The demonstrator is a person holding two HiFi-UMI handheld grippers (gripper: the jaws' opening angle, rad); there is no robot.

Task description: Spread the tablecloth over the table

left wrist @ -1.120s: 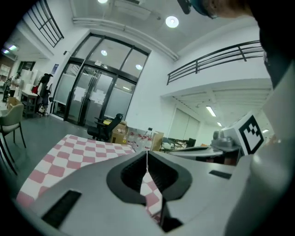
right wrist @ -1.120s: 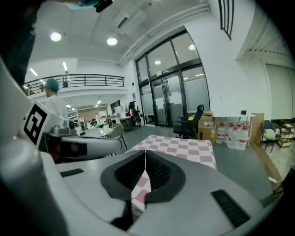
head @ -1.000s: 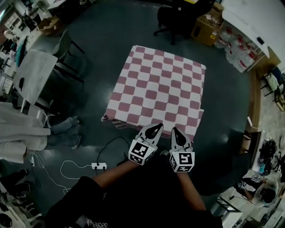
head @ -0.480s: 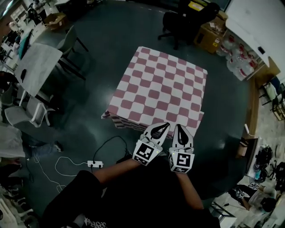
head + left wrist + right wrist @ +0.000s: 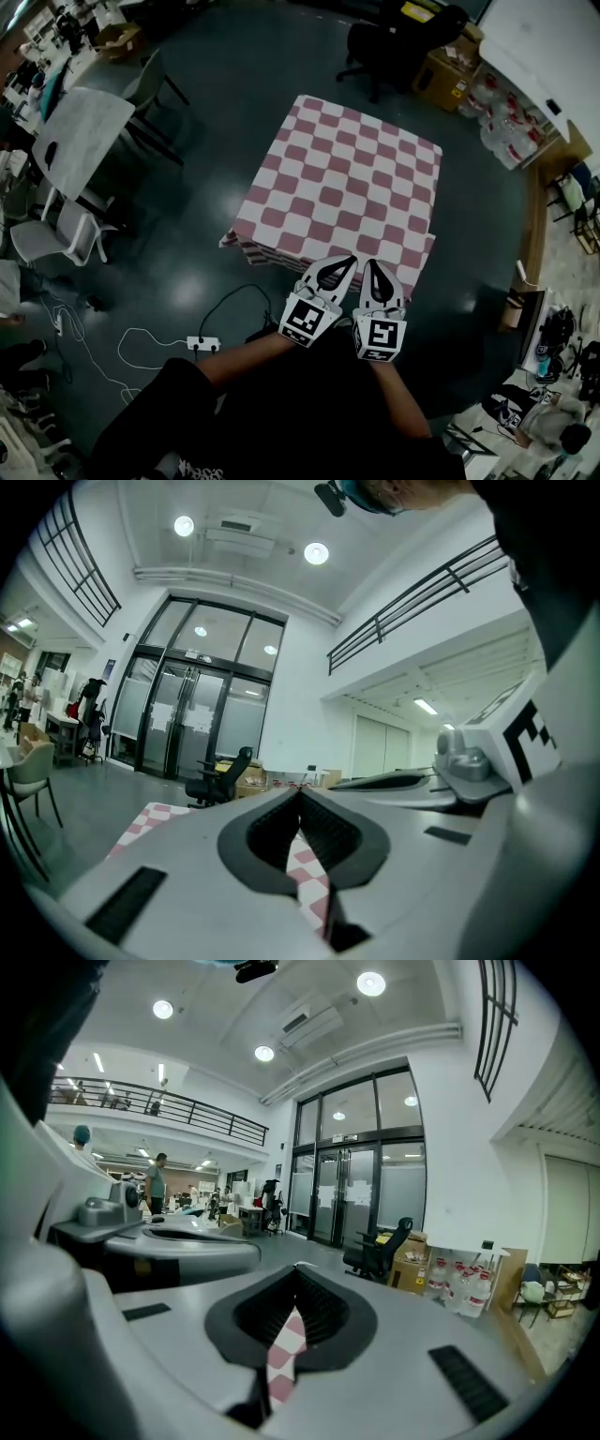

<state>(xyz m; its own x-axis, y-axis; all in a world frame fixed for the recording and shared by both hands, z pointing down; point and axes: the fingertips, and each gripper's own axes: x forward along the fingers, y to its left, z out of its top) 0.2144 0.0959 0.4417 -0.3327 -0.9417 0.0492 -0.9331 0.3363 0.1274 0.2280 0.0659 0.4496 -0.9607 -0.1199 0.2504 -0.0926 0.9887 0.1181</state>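
**Both grippers pinched on near cloth edge**

Pink-and-white checked tablecloth [image 5: 342, 197] spread flat and square, mid-floor, just far of both hands. Left gripper [image 5: 339, 265] and right gripper [image 5: 375, 269] side by side at its near edge. Jaws of each closed tight on a strip of cloth. Black office chair [image 5: 394, 37] beyond far edge.

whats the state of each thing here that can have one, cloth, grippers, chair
tablecloth, spread out flat, near edge pinched
left hand-held gripper, shut on the tablecloth's near edge
right hand-held gripper, shut on the tablecloth's near edge
office chair, upright, nobody in it
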